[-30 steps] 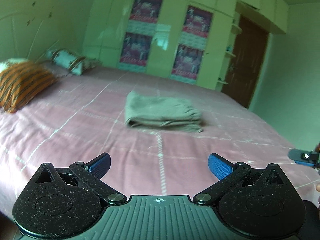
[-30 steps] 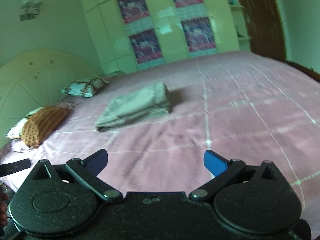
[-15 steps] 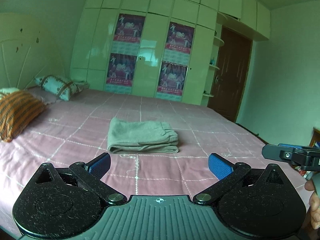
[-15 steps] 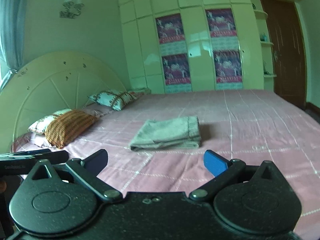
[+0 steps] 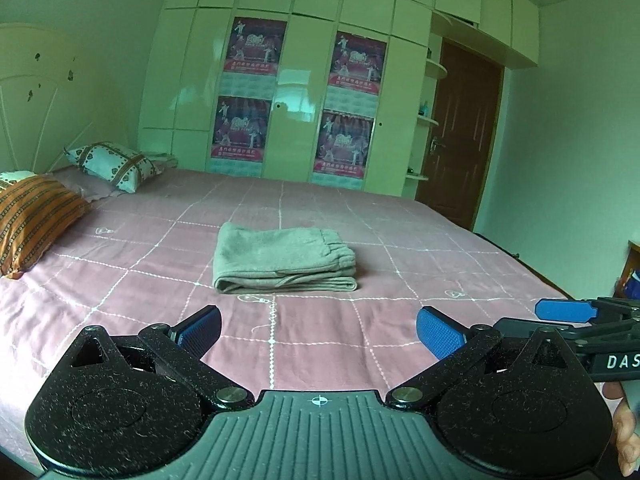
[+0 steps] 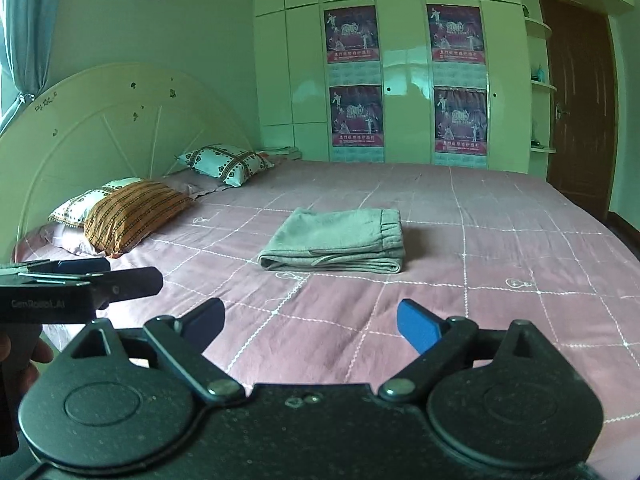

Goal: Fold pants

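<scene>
Pants: grey, folded into a flat stack, lying mid-bed on the pink checked sheet, well ahead of both sets of fingers and touching neither.
Writing: "DAS" on the right gripper body seen from the left view; "CenRobot.AI" on the left gripper seen from the right view; posters on the far wardrobe, text unreadable.
Fingers: both pairs spread wide, holding nothing.
Change: both views have levelled since a second ago; the pants lie unmoved.

A pink checked bed bears folded grey pants, an orange pillow and a patterned pillow.
</scene>
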A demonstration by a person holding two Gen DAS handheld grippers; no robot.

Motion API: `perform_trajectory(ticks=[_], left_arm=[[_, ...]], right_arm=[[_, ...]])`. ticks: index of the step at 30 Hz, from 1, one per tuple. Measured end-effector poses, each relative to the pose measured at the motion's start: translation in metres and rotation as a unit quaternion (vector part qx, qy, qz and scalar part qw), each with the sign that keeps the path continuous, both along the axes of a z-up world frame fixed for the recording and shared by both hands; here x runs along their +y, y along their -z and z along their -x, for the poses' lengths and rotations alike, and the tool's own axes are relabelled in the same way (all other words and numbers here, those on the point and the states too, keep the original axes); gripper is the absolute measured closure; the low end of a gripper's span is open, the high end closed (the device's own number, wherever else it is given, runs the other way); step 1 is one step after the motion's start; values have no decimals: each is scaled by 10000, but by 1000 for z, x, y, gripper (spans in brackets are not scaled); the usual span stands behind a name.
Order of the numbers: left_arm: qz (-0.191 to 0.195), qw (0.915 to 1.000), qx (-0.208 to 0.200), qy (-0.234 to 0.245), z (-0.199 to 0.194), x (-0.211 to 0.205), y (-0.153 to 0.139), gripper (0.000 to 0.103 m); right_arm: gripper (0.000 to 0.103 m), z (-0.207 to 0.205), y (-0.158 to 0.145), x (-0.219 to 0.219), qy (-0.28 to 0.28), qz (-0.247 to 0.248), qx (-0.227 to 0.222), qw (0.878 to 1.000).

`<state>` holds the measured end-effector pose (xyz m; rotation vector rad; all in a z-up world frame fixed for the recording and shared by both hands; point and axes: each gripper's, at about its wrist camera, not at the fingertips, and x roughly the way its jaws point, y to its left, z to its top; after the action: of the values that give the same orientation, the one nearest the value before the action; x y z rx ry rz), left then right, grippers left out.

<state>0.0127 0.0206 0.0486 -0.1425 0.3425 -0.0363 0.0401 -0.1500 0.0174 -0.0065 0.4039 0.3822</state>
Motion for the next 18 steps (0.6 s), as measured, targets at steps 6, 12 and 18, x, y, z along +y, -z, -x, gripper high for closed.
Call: perform_trajectory(ticks=[6,12,18], left_arm=[[-50,10000,-18,49,-3,-6,0,0],[-7,10000,-5,17,-3,-6,-1,0],[-32,10000,-20,-40,-1,-5,2,0]], right_arm=[[18,-1,-5,-7,71,-141,-14,9999],[18,-1,-7,-7,69,-154,-40,9999],[18,0,-10,-6,55,-163,-63,9998]])
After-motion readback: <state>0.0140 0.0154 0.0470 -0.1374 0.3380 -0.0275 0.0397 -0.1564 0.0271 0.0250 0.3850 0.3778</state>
